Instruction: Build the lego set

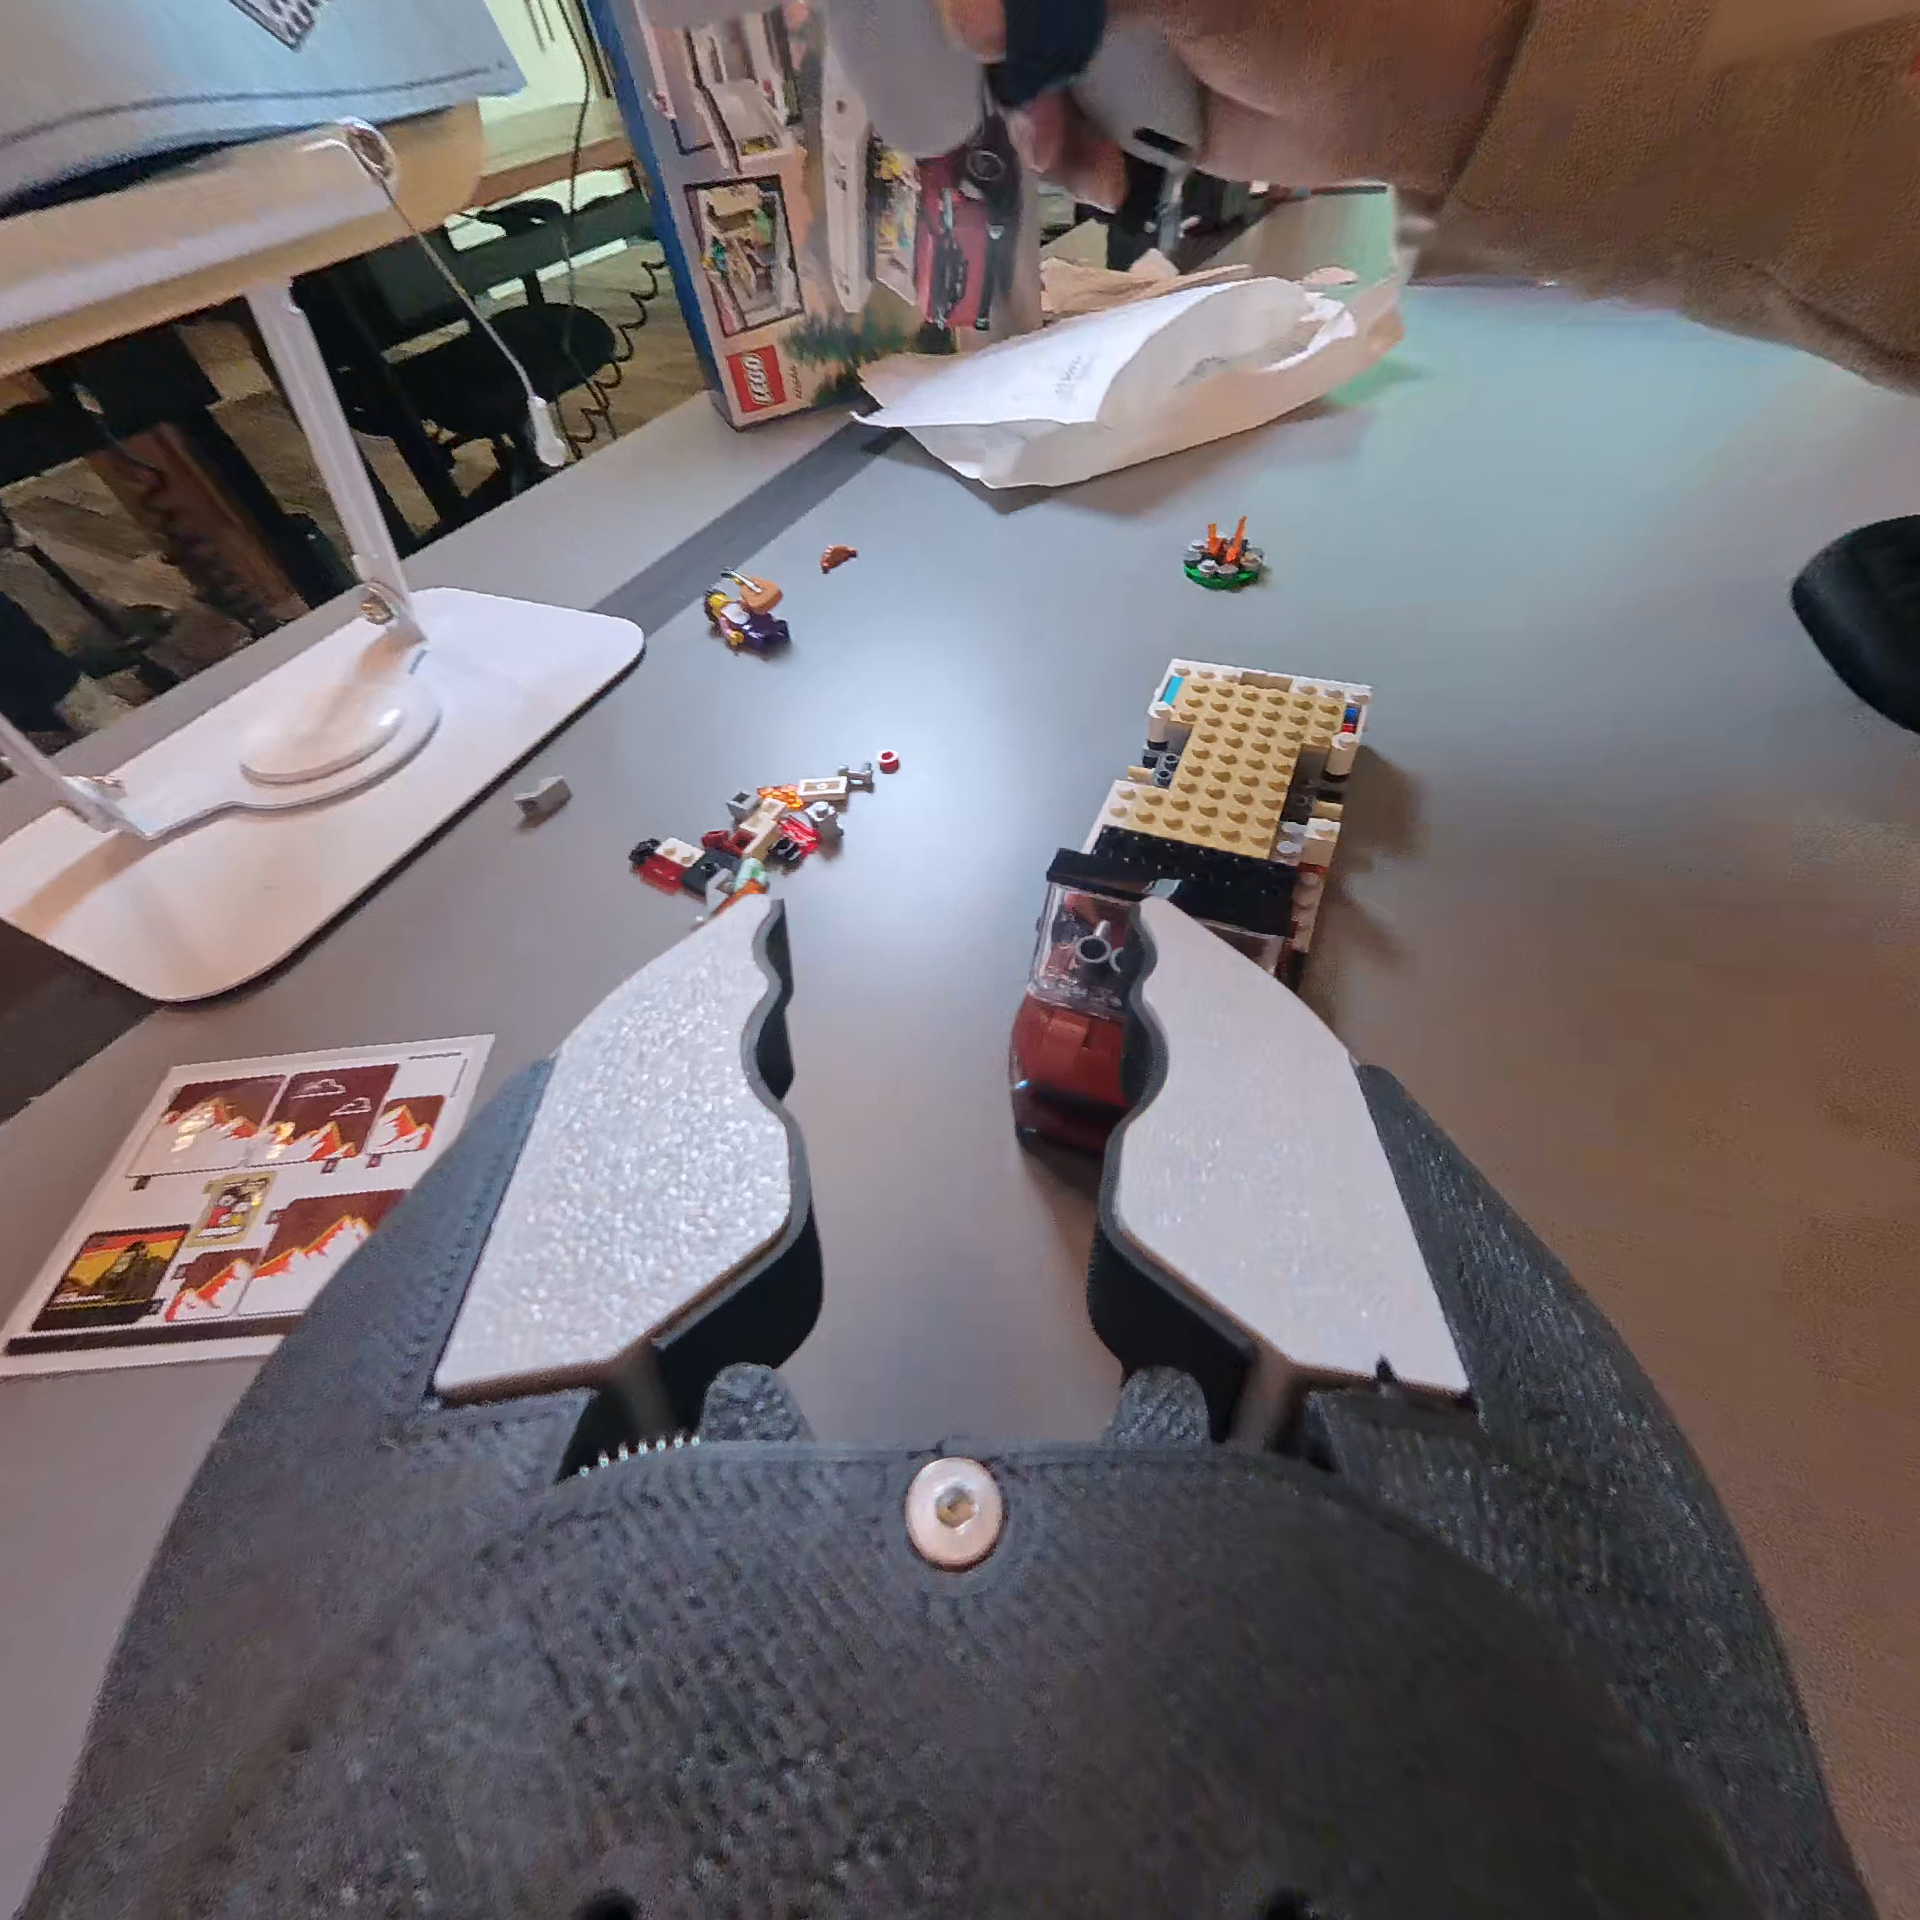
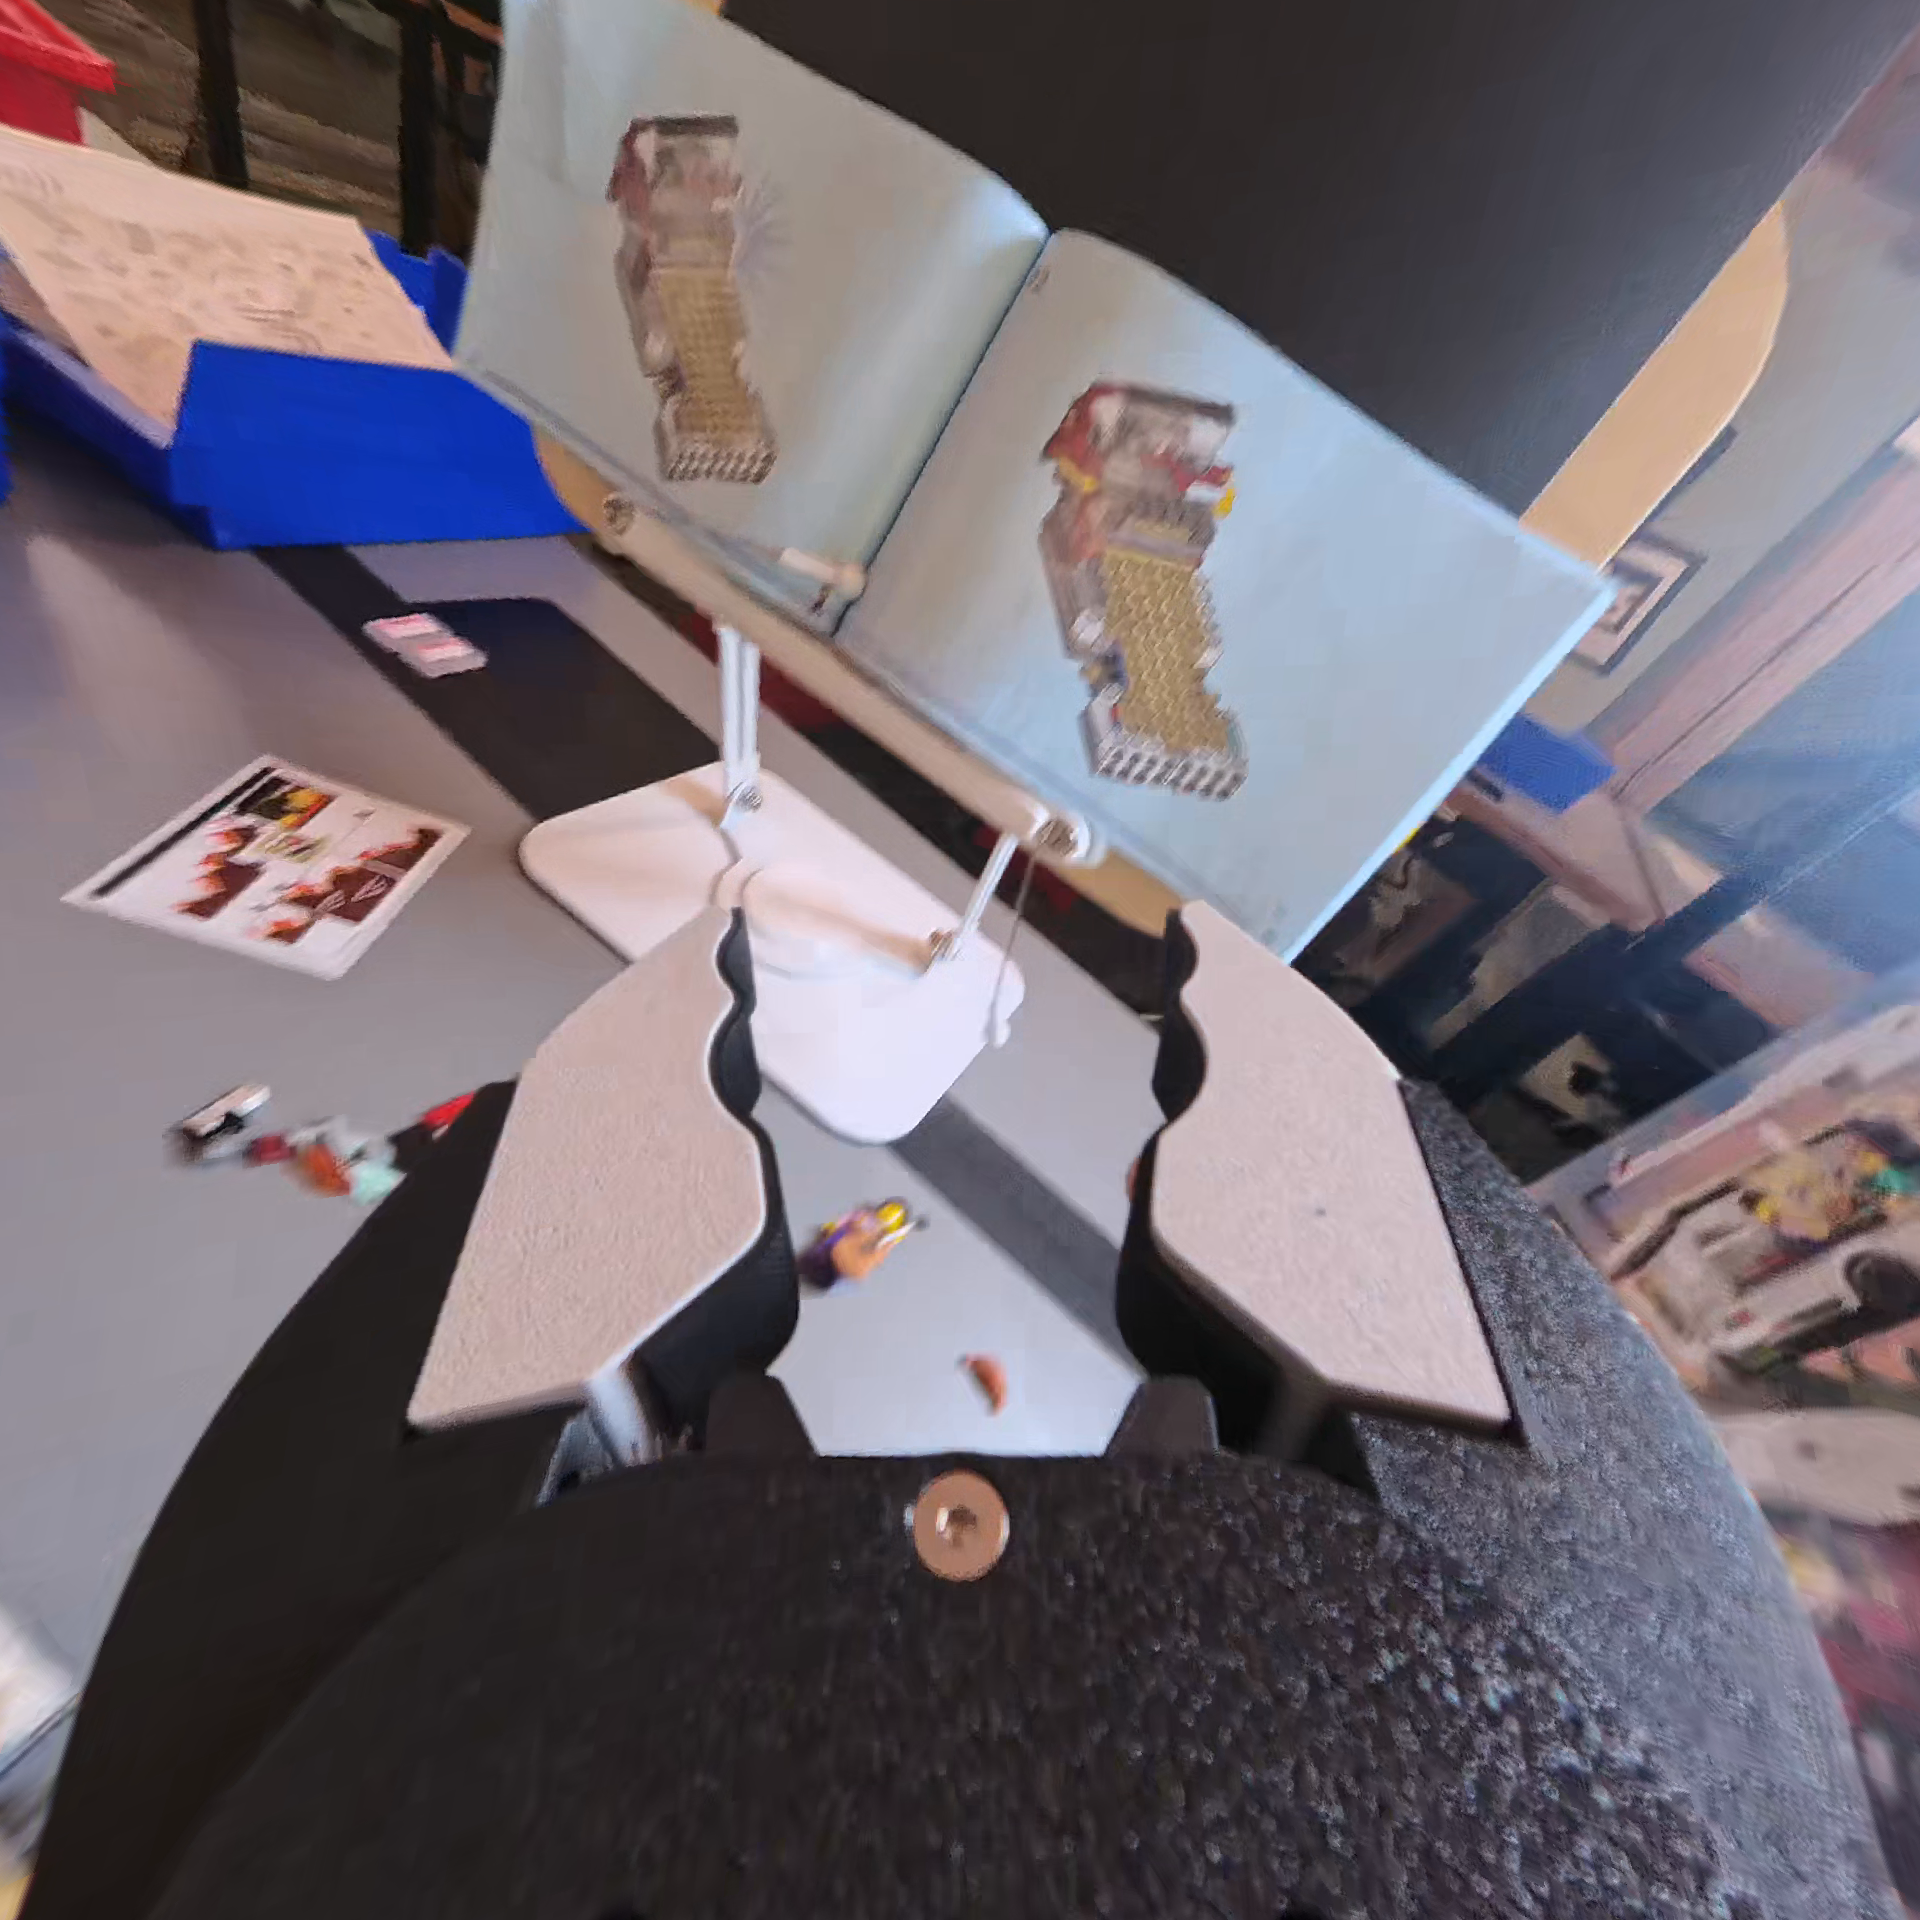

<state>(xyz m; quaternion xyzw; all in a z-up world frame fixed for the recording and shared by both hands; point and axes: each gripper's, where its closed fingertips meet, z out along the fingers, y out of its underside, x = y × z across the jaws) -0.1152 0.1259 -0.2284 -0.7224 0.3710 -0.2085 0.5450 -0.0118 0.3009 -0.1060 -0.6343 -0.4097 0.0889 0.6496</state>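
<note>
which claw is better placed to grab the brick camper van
Left, probably. The left claw is open just beside the van, right finger near its front. The right claw faces the booklet stand.

A grey table [image 1: 1558, 623] with a dark seam strip [image 1: 727, 530] fills the foreground; beyond its edge stand dark chairs [image 1: 540, 343] on a patterned floor [image 1: 644, 343]; a dark wall [image 2: 1351, 156] rises behind, beside a tan arched opening [image 2: 1662, 364]; framed pictures [image 2: 1642, 603] hang in soft daylight.

L gripper [image 1: 961, 914] | black textured body | grey fingers [image 1: 644, 1143] | silver screw [image 1: 954, 1509]
</note>
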